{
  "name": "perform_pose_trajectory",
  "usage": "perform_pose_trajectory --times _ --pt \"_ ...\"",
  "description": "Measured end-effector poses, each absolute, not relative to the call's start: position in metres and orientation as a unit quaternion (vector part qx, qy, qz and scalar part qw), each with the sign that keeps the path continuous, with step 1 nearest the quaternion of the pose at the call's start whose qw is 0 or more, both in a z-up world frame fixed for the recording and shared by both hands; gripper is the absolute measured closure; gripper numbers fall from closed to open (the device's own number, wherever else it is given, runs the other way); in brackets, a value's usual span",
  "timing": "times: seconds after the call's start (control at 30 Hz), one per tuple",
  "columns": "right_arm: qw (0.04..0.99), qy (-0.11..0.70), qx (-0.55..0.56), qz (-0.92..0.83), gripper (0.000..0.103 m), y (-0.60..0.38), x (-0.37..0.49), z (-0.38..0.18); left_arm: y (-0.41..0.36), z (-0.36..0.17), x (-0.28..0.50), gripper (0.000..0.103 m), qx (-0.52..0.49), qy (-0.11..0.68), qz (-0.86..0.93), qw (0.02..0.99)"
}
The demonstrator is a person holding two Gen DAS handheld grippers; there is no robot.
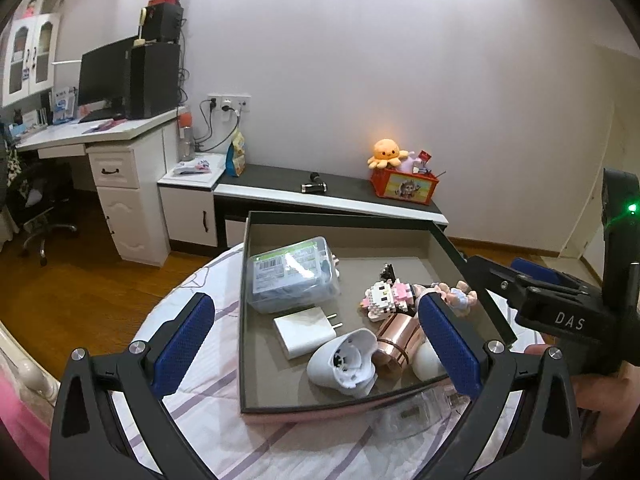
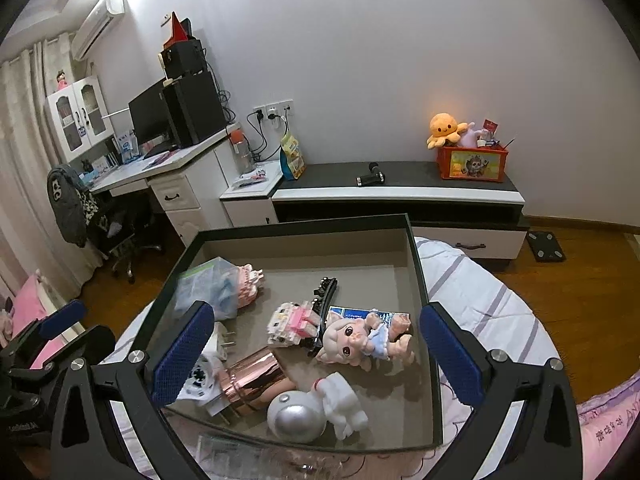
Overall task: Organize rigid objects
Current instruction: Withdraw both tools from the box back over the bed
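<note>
Now both my claws hang wide and empty over the tray (image 2: 420, 276) — the rose-gold cylinder (image 2: 250, 380) lies on its side below-left of my right gripper (image 2: 316, 352), nearer my left gripper (image 1: 320, 340).
</note>
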State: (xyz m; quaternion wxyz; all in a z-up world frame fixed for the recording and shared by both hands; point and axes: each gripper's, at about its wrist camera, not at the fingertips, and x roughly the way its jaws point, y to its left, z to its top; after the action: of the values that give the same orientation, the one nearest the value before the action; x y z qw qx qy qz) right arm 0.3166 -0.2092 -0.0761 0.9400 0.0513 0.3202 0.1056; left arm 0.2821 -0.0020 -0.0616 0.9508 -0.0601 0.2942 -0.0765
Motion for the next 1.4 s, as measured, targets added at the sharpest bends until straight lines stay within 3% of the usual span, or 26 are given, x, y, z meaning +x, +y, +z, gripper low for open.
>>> perform_pose_trajectory --times 0.87,1.4 --pt "0.955 0.267 0.071 0.113 0.000 -0.227 0.199 -0.039 0.000 -0.065 0.193 0.000 -0.061 0.308 -0.078 0.946" --pt "0.951 0.283 0.073 0.099 0.000 -0.231 0.144 -0.059 -0.001 -0.069 0.148 0.000 -0.058 0.316 -0.079 0.944"
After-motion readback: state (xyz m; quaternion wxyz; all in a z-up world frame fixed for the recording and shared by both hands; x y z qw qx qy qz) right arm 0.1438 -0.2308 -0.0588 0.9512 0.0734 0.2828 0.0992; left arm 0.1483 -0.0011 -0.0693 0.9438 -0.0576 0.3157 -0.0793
